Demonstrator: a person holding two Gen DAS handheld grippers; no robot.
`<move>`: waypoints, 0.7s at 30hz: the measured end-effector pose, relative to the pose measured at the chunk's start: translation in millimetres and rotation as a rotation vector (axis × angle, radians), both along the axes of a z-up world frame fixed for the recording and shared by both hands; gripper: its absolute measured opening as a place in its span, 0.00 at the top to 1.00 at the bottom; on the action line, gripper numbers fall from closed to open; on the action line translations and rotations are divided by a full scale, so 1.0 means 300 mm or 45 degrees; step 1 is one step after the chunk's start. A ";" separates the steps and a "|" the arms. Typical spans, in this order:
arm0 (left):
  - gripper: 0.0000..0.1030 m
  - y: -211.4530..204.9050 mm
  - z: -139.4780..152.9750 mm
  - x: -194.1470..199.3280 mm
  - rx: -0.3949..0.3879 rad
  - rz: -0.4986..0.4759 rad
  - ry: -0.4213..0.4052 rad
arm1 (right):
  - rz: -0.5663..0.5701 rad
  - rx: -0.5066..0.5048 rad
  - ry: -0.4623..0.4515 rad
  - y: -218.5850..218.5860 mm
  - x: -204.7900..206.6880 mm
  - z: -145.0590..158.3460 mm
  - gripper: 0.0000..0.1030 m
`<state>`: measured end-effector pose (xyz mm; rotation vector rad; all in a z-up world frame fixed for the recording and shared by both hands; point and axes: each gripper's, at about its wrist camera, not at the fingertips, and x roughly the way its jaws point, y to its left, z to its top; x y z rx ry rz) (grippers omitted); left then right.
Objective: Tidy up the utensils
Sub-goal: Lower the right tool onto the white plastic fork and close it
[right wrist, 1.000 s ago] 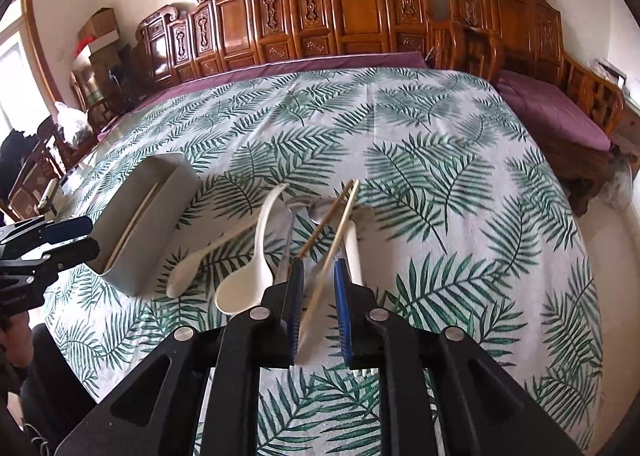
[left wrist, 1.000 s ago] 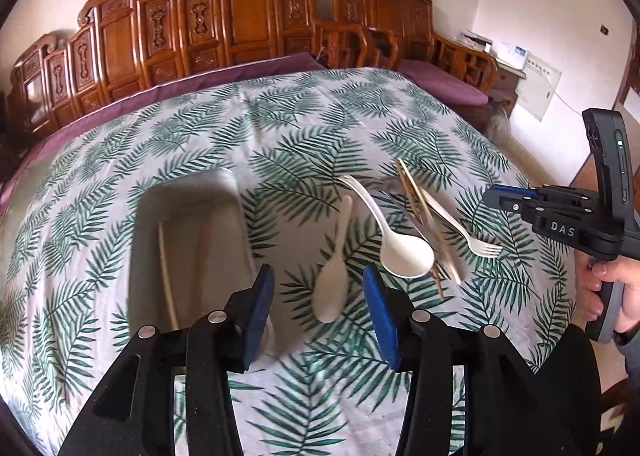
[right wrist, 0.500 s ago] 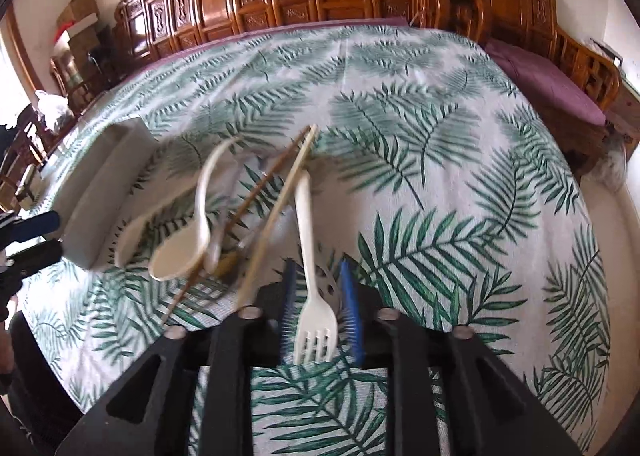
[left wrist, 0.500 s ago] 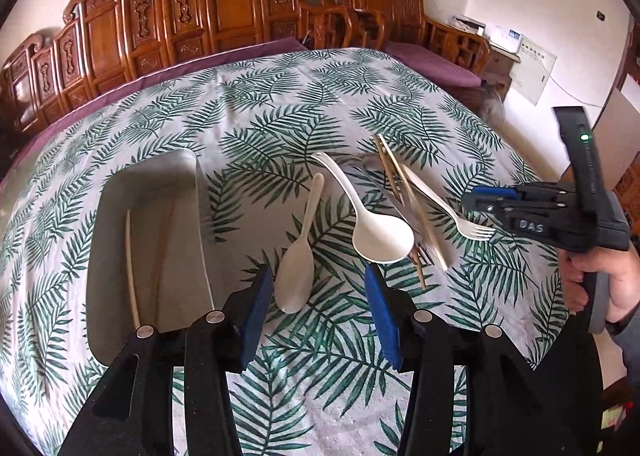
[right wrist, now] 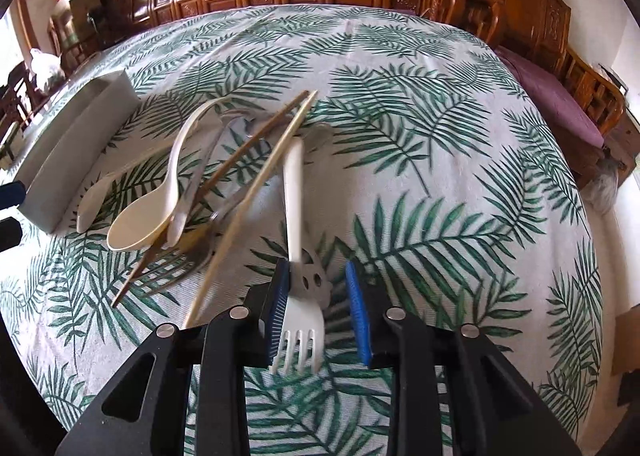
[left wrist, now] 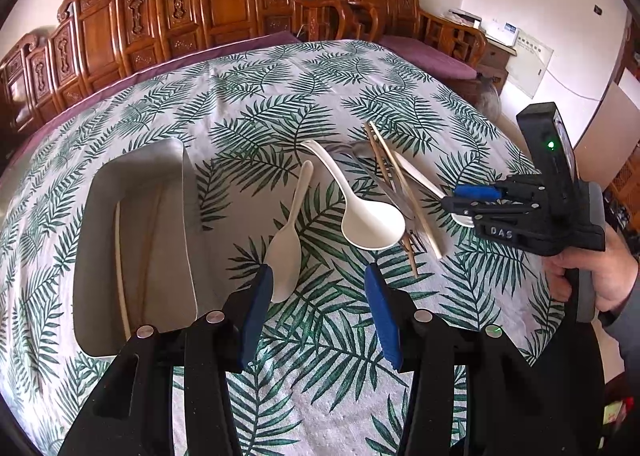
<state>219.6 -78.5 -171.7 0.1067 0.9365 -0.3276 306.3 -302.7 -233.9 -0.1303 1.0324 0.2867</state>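
Observation:
A heap of utensils lies on the palm-print tablecloth: a small white spoon [left wrist: 286,240], a big white ladle spoon [left wrist: 370,222], chopsticks [left wrist: 400,184], and a white plastic fork [right wrist: 298,288]. My left gripper [left wrist: 316,288] is open, its left pad at the small spoon's bowl. My right gripper [right wrist: 318,312] is open and straddles the fork's head, low over the cloth; it also shows in the left wrist view [left wrist: 476,196]. A grey tray [left wrist: 136,240] at the left holds a pale chopstick [left wrist: 120,268].
The tray also shows in the right wrist view [right wrist: 76,144] at far left. A metal spoon [right wrist: 188,208] lies under the ladle and chopsticks. Carved wooden chairs [left wrist: 224,4] line the table's far side. The table edge drops off at the right.
My right gripper let go of the pale chopstick, shifted right to the fork, and its jaws have widened around the fork's head. My left gripper rose and tilted over the small spoon.

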 end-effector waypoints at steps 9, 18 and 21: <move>0.56 -0.002 -0.007 0.005 0.003 0.003 0.005 | -0.050 0.053 0.055 -0.080 -0.008 0.010 0.83; 0.56 -0.031 -0.039 0.033 0.023 -0.002 0.034 | -0.063 0.205 0.113 -0.135 0.002 0.032 0.95; 0.56 -0.046 -0.053 0.053 0.022 -0.001 0.047 | -0.063 0.143 0.104 -0.132 0.001 0.023 1.00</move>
